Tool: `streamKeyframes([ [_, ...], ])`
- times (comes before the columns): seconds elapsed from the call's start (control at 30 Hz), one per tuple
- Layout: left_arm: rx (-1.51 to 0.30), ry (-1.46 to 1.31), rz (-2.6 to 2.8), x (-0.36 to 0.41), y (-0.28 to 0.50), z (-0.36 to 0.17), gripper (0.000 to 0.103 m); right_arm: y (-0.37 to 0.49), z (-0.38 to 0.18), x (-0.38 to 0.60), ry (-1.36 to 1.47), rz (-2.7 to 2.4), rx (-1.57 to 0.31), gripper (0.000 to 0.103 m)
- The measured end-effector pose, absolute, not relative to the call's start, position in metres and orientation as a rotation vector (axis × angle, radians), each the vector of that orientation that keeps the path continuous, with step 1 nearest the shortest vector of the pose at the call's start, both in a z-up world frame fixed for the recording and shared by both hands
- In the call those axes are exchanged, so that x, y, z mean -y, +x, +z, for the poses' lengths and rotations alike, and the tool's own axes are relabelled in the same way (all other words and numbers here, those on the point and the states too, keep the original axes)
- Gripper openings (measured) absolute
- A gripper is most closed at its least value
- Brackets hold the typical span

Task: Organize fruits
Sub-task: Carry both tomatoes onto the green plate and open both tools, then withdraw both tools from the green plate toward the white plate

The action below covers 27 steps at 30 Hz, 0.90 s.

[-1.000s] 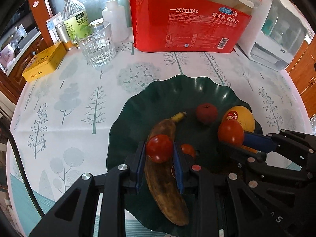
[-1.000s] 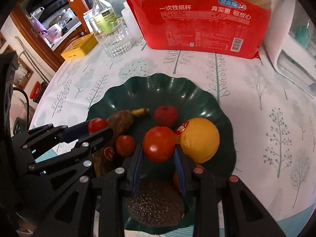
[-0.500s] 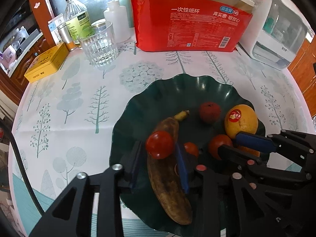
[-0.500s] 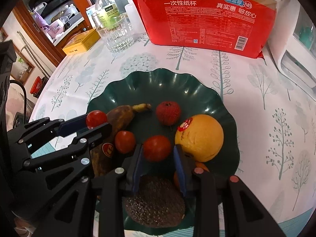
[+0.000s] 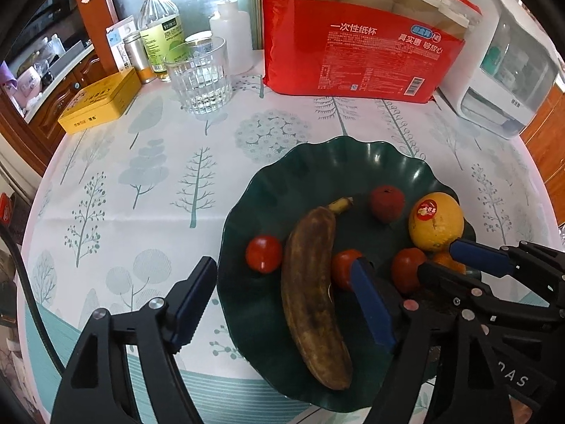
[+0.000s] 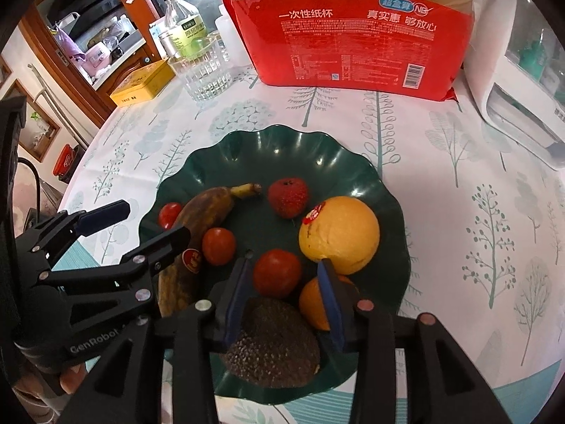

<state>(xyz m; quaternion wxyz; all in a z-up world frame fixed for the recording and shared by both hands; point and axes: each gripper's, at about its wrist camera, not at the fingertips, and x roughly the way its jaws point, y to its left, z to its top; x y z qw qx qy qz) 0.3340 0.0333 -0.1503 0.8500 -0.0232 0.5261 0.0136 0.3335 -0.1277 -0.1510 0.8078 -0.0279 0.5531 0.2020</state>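
Note:
A dark green wavy plate point(image 5: 317, 162) point(image 6: 268, 145) holds a brown banana point(image 5: 310, 282) point(image 6: 204, 212), a lychee point(image 5: 386, 203) point(image 6: 287, 192), an orange point(image 5: 436, 221) point(image 6: 339, 235), three small tomatoes, an avocado point(image 6: 272, 346) and a small mandarin point(image 6: 312, 304). My left gripper point(image 5: 279, 304) is open and empty; a tomato point(image 5: 264, 253) point(image 6: 169, 213) lies on the plate just beyond its fingers. My right gripper point(image 6: 286, 304) is open, with another tomato point(image 6: 277, 272) point(image 5: 408, 272) resting on the plate between its fingertips. The third tomato point(image 5: 344, 263) point(image 6: 219, 245) lies beside the banana.
At the back stand a red pack of paper cups point(image 5: 360, 60) point(image 6: 353, 39), a glass point(image 5: 197, 74) point(image 6: 201, 70), a bottle point(image 5: 159, 31), a yellow tin point(image 5: 100, 104) point(image 6: 141, 83) and a white appliance point(image 5: 501, 67) point(image 6: 522, 77). The tablecloth has a tree print.
Both grippers have opened and pulled back. The left one's tomato now lies left of the banana; the right one's tomato rests on the plate by the orange.

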Motion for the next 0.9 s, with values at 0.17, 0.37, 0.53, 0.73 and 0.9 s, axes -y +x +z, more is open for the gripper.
streamKeyframes([
  [0.17, -1.093, -0.046, 0.031, -0.033, 0.326, -0.142, 0.077, 0.326, -0.141, 0.126, -0.065, 0.431, -1.167, 0.041],
  [0.37, -1.081, -0.037, 0.033, -0.033, 0.313, -0.125, 0.078, 0.314, -0.127, 0.127, -0.056, 0.428, -1.154, 0.041],
  [0.53, -1.081, -0.036, 0.03, -0.034, 0.301, -0.11, 0.078, 0.299, -0.109, 0.127, -0.058, 0.417, -1.133, 0.041],
  [0.73, -1.052, -0.012, 0.015, -0.034, 0.282, -0.085, 0.078, 0.276, -0.082, 0.128, -0.055, 0.392, -1.096, 0.047],
  [0.9, -1.017, -0.004, -0.014, -0.032, 0.265, -0.06, 0.079, 0.257, -0.06, 0.133, -0.039, 0.372, -1.07, 0.052],
])
